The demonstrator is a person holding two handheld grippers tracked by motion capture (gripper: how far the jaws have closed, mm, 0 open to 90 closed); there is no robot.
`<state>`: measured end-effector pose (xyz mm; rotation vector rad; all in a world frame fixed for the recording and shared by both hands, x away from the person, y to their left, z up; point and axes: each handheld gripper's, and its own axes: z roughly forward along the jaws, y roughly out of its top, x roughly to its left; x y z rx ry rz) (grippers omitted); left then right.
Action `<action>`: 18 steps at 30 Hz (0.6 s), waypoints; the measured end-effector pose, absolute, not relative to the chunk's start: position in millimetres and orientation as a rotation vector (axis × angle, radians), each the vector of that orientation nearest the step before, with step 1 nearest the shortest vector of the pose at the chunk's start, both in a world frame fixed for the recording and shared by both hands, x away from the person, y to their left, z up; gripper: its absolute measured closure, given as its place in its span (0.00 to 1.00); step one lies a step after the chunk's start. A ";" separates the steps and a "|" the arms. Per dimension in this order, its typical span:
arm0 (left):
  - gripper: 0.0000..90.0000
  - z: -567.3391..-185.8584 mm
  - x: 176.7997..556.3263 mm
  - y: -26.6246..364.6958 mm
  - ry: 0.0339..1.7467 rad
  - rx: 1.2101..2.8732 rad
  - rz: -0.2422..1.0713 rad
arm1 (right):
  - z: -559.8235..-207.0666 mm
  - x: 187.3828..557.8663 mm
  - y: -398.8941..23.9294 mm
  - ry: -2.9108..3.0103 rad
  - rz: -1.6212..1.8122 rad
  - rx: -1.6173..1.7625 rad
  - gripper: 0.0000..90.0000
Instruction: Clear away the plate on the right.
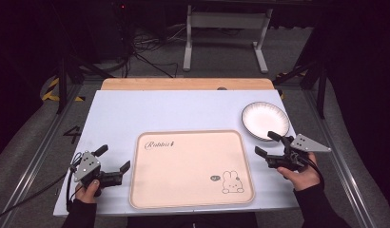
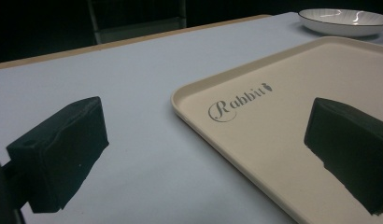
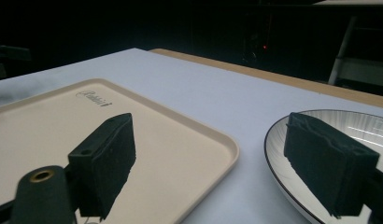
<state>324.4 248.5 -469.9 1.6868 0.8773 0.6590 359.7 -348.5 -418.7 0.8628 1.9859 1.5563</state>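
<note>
Broadly, the room is dark; behind the table point(image 1: 117, 114) the floor carries loose cables point(image 1: 145, 52) and a white metal frame point(image 1: 226, 33) on two feet. Black stand legs rise at both far corners of the table. The table top is pale blue-grey with a bare wooden strip point(image 1: 183, 84) along its far edge.

Landmark: one cream tray point(image 1: 193, 194), lying flat at the near middle of the table. It bears a script word at its far left corner and a rabbit drawing point(image 1: 232, 183) at its near right corner. Nothing lies in it.

One white plate point(image 1: 259, 118) with a dark rim and fine radial lines sits off the tray's far right corner, close to it but apart. It holds nothing.

Grippers, count two. The left gripper point(image 1: 112, 166) is held just left of the tray's near left corner, above the table; in the left gripper view its jaws stand wide apart, one over bare table, one over the tray's edge, with nothing between them. The right gripper point(image 1: 268, 144) is held just right of the tray's right edge, at the plate's near rim. In the right gripper view its jaws stand wide apart, one over the tray, the other over the plate point(image 3: 367, 126); whether that jaw touches the plate I cannot tell. Nothing is gripped.

Nothing stands between either gripper and the tray or plate.
</note>
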 end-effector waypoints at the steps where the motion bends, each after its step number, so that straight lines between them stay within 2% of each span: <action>1: 0.00 -469.9 324.4 248.5 0.877 1.687 0.659 | -418.7 359.7 -348.5 1.986 1.556 0.863 0.19; 18: 0.00 -469.9 324.3 248.4 0.879 1.685 0.660 | -412.5 385.5 -369.3 1.975 1.553 0.976 0.20</action>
